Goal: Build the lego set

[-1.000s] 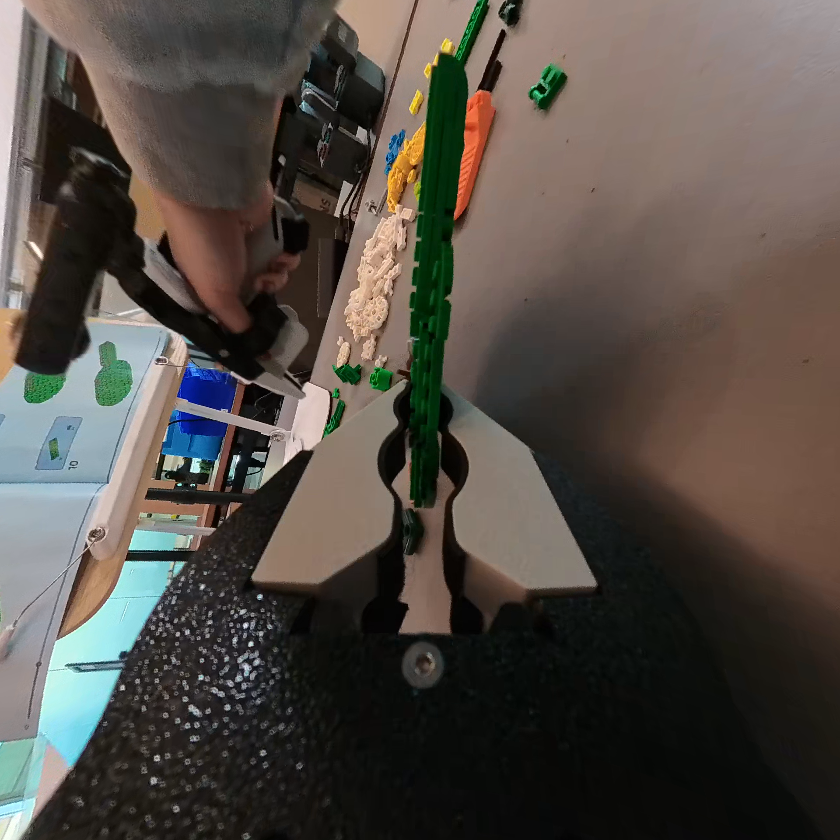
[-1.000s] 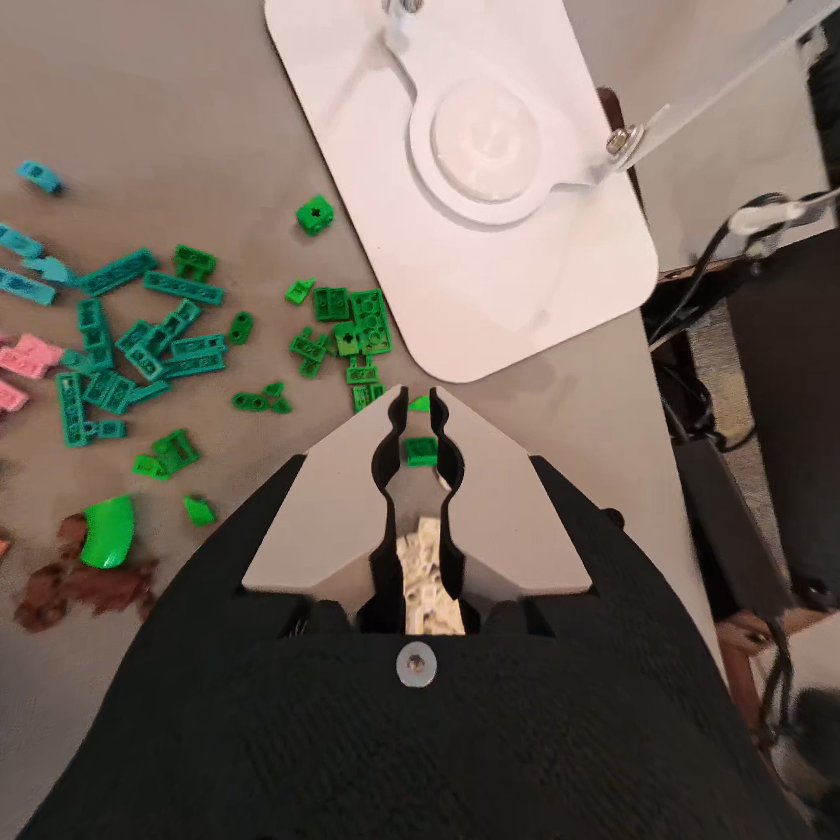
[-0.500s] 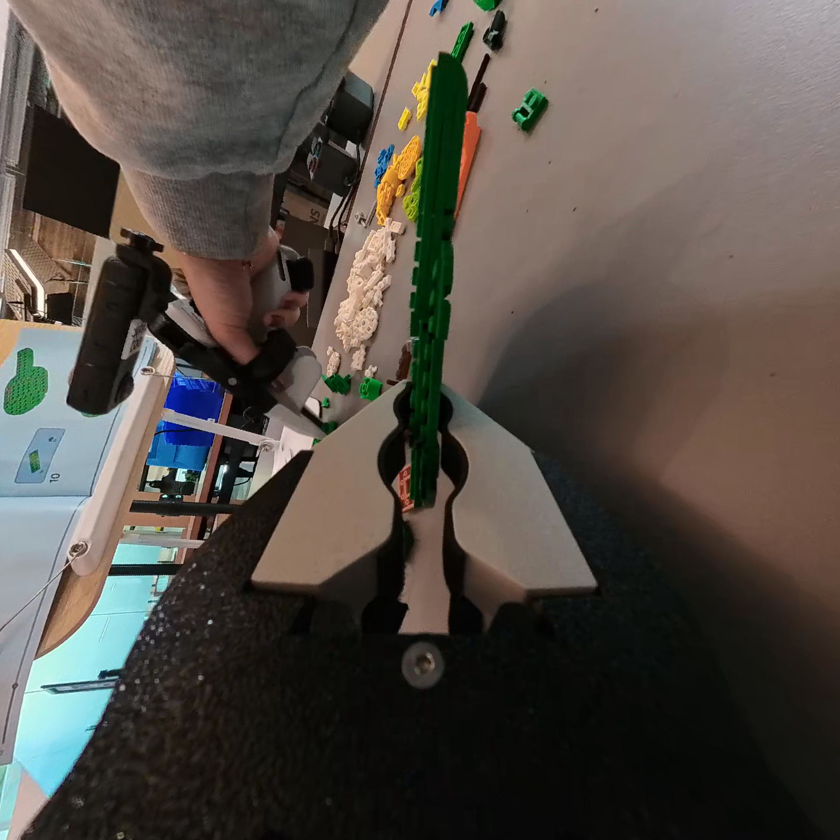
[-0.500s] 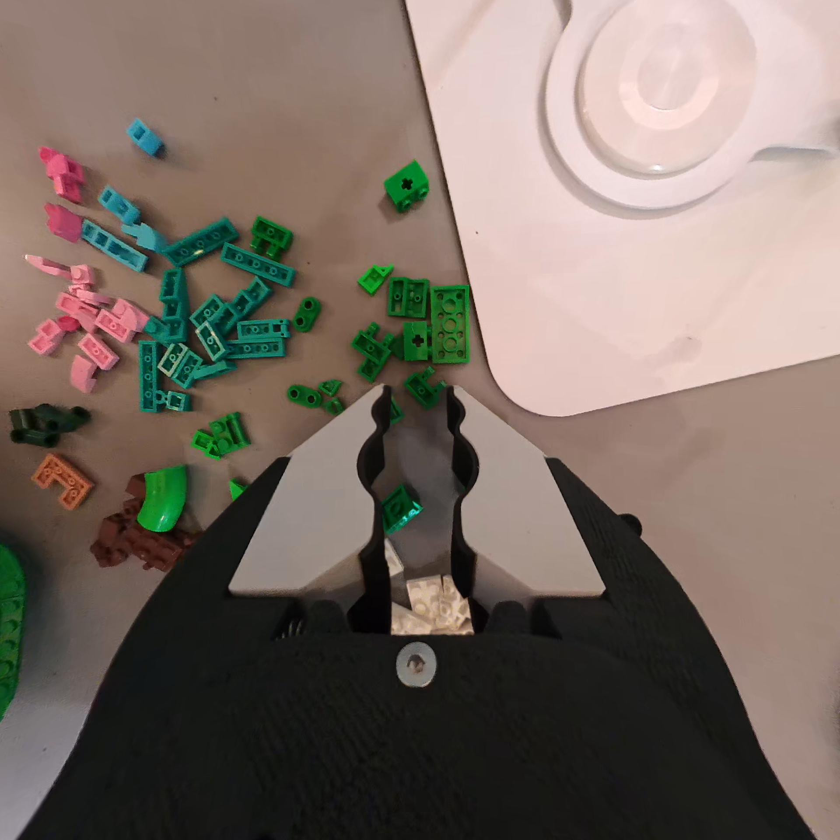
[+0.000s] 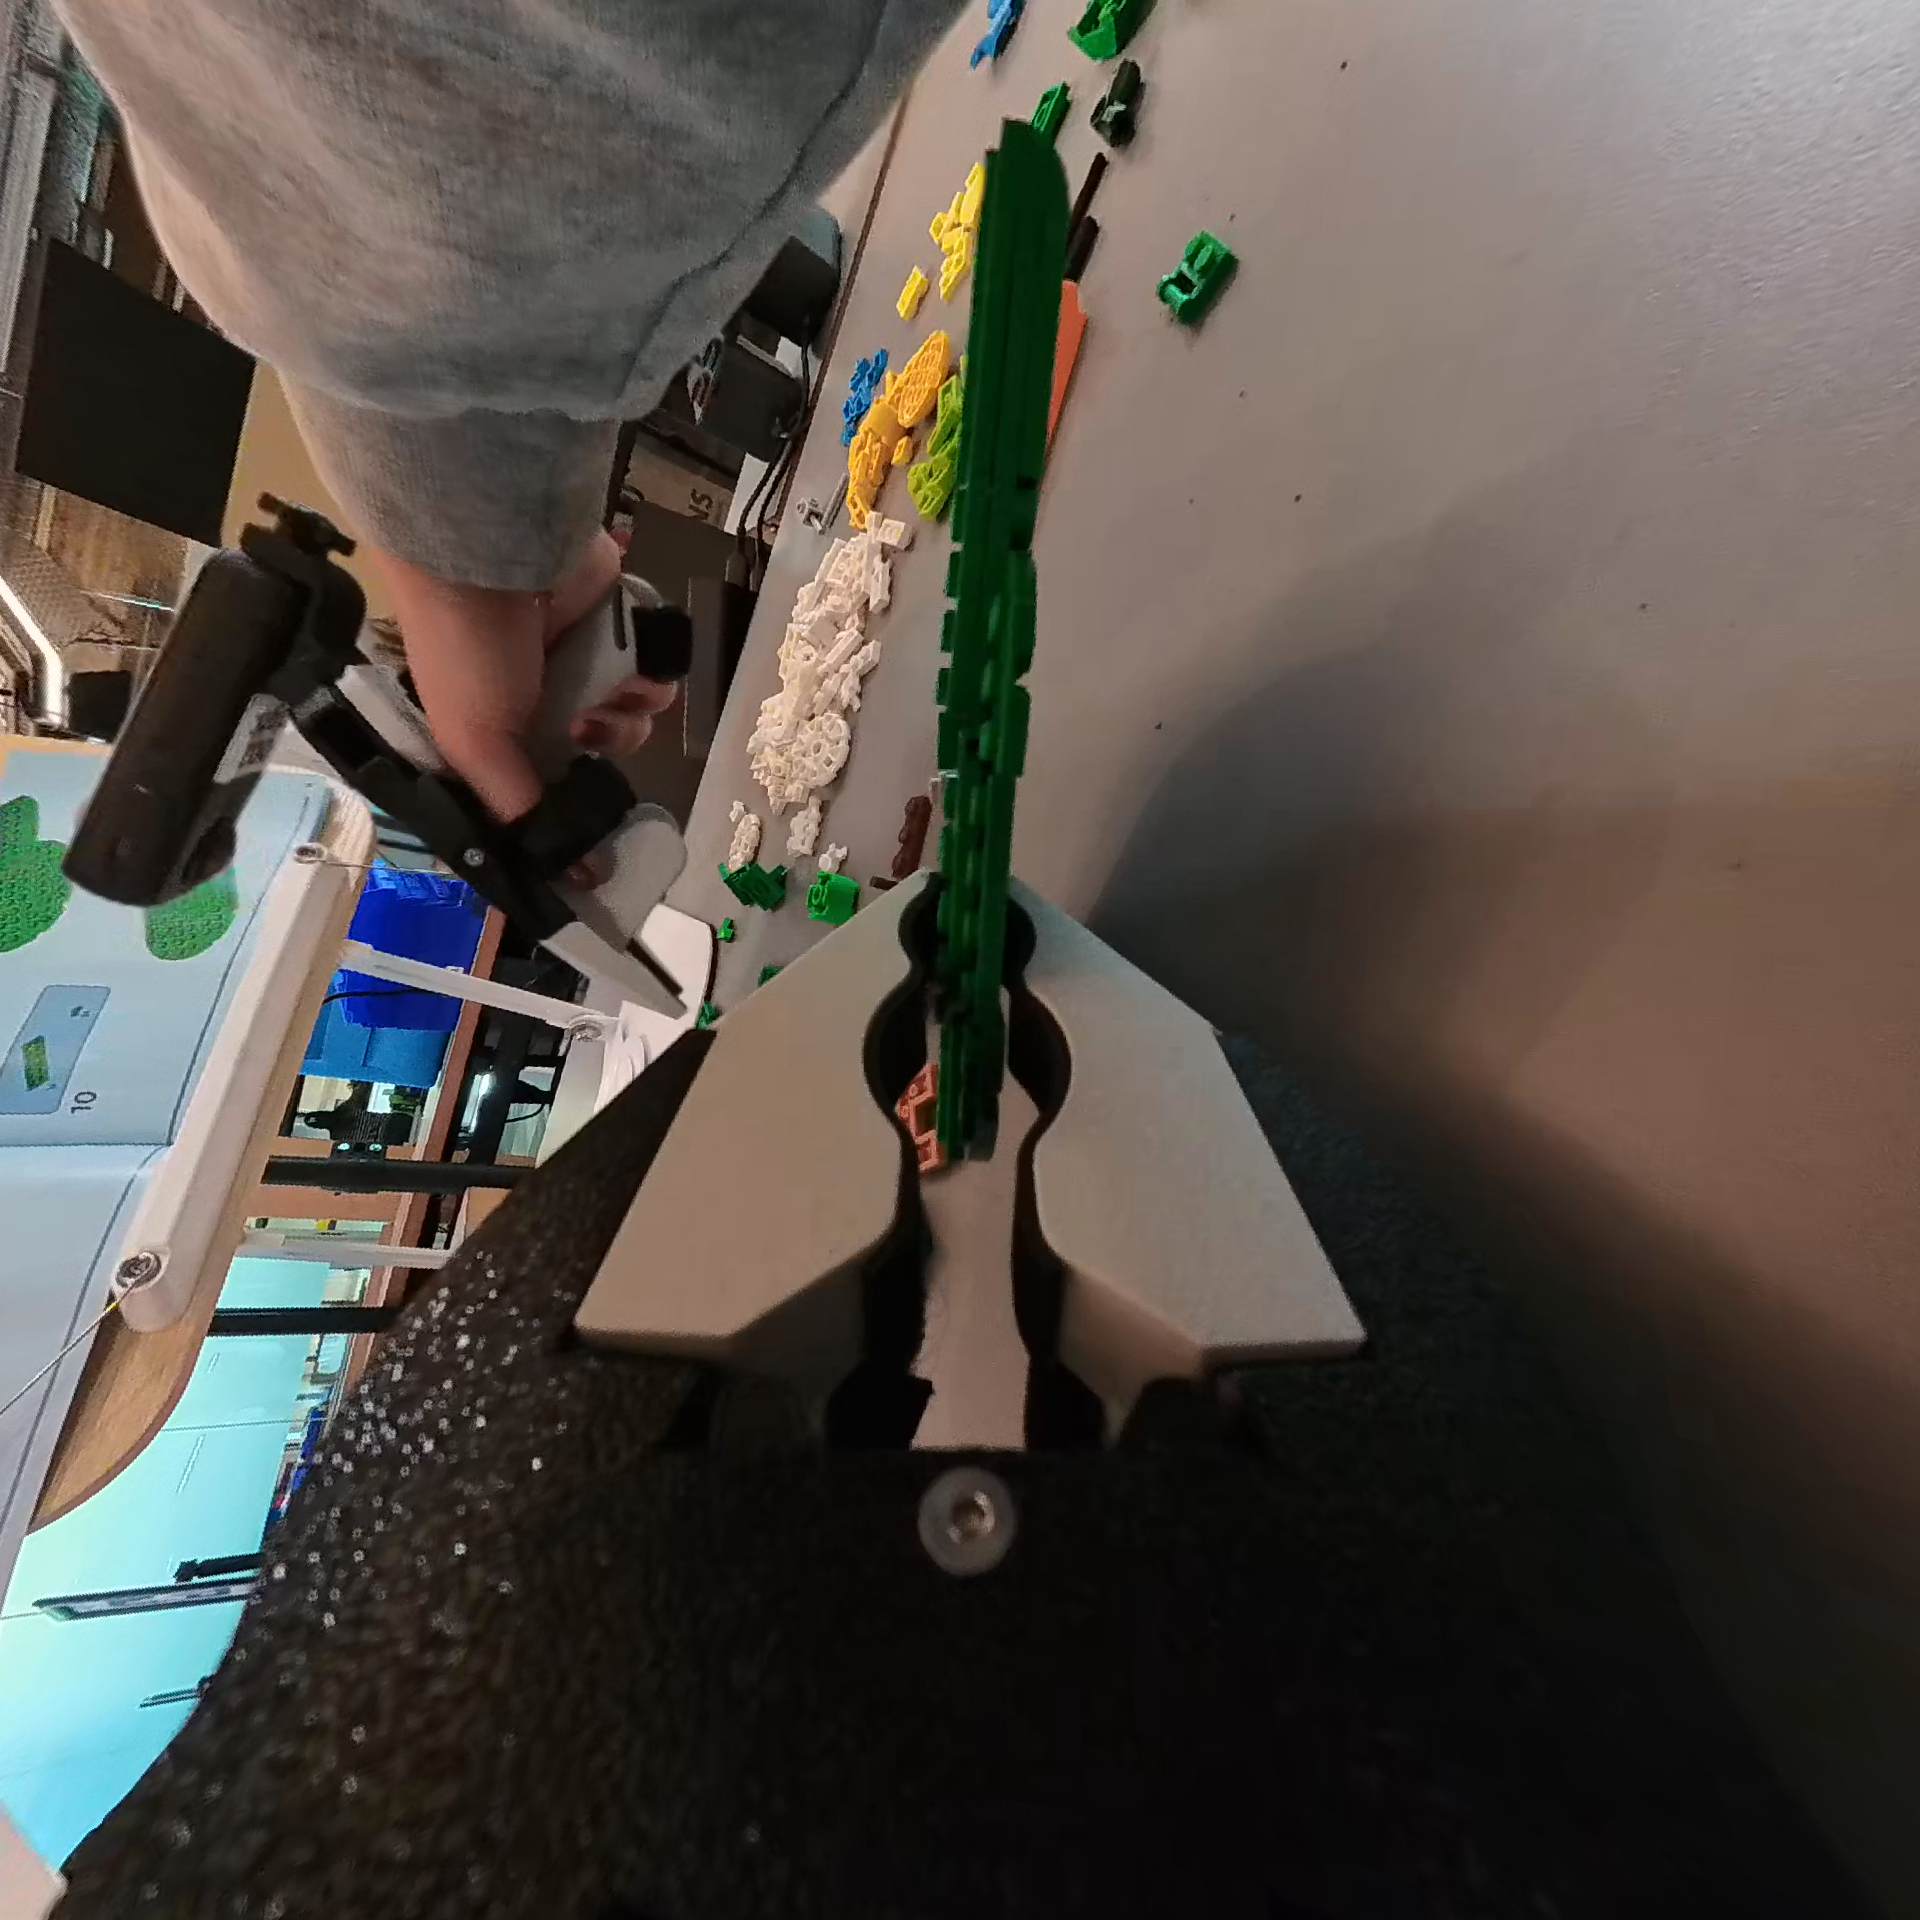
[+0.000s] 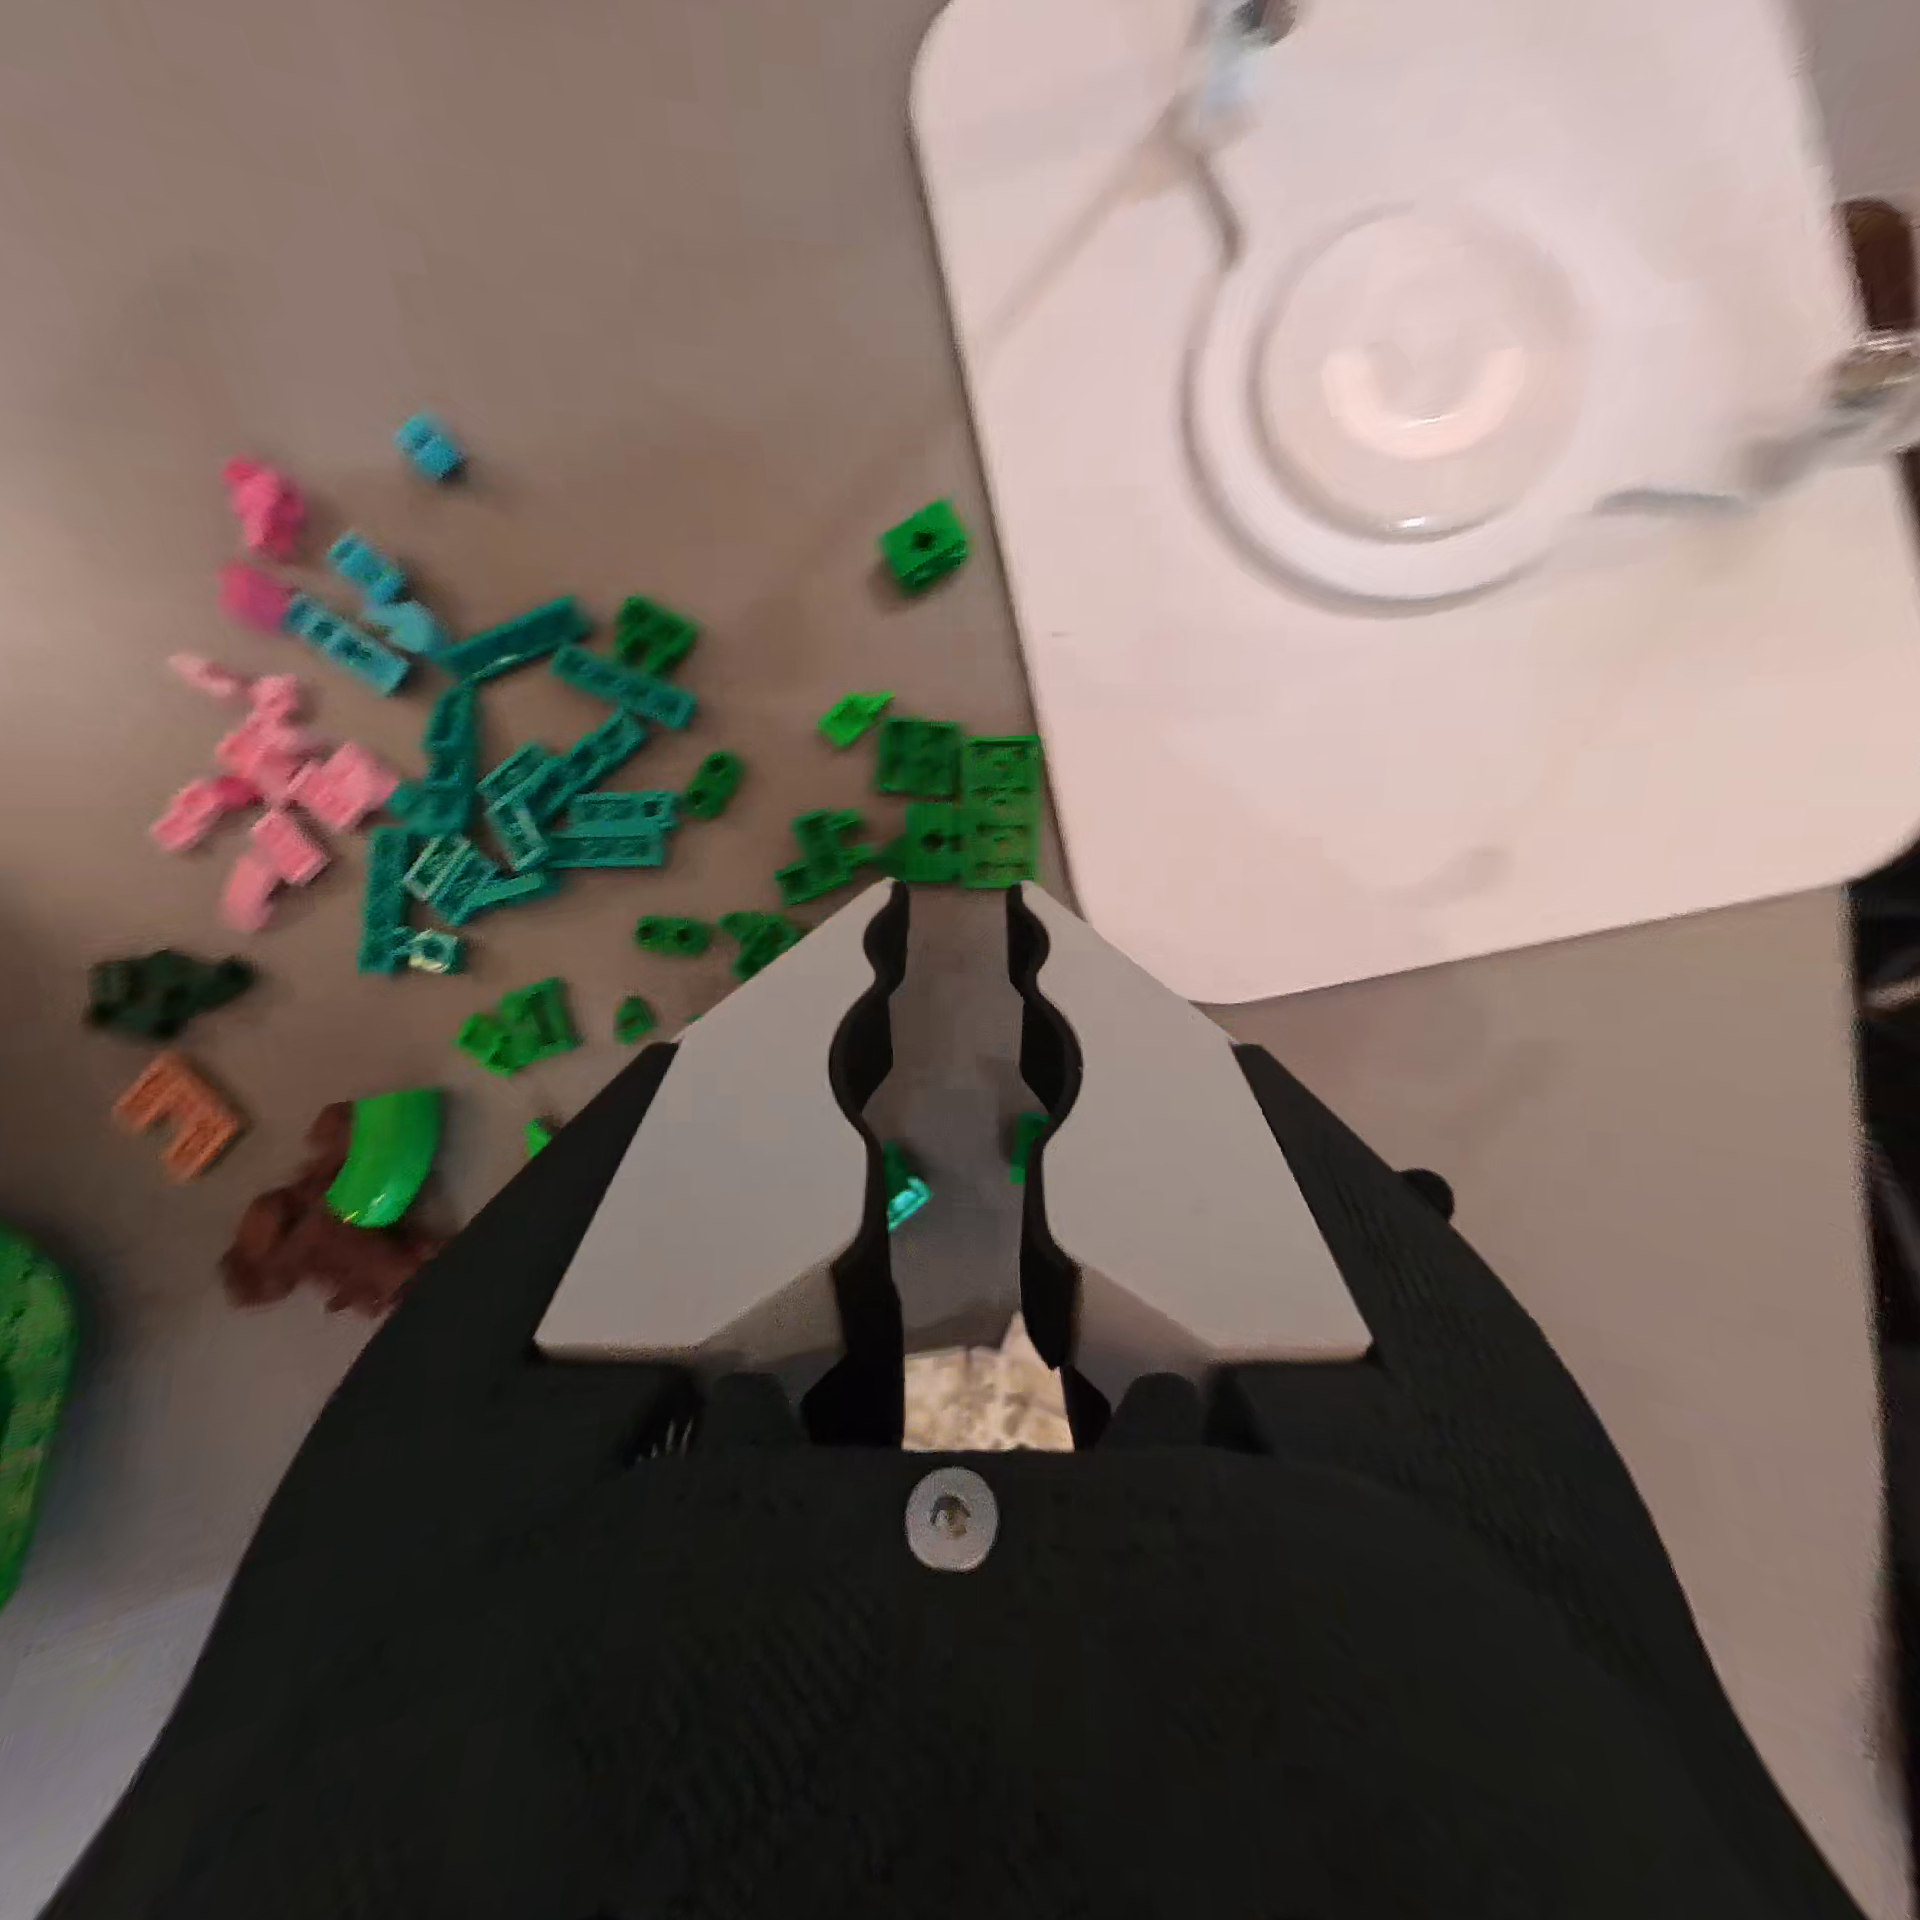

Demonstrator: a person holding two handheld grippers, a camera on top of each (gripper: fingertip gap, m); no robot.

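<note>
Left wrist view is showing the left gripper [image 5: 968,925] clamping the near end of a green brick plate [image 5: 995,582], seen edge-on, both pads pressing on it as it is standing out along the grey table [image 5: 1455,416]. To the left of the plate, white bricks [image 5: 821,686] and yellow bricks [image 5: 904,416] are lying in heaps. Farther left a hand [image 5: 488,675] in a grey sleeve [image 5: 468,229] is holding the right gripper [image 6: 954,899] above the table edge.

From the right wrist camera, that gripper's fingers are standing apart with only bare table between the tips. It is hovering over bright green bricks [image 6: 966,800], the nearest lying just beyond the fingertips. Teal bricks [image 6: 520,790] and pink bricks [image 6: 270,769] are lying farther left, and a white stand base [image 6: 1455,665] is sitting to the right.
</note>
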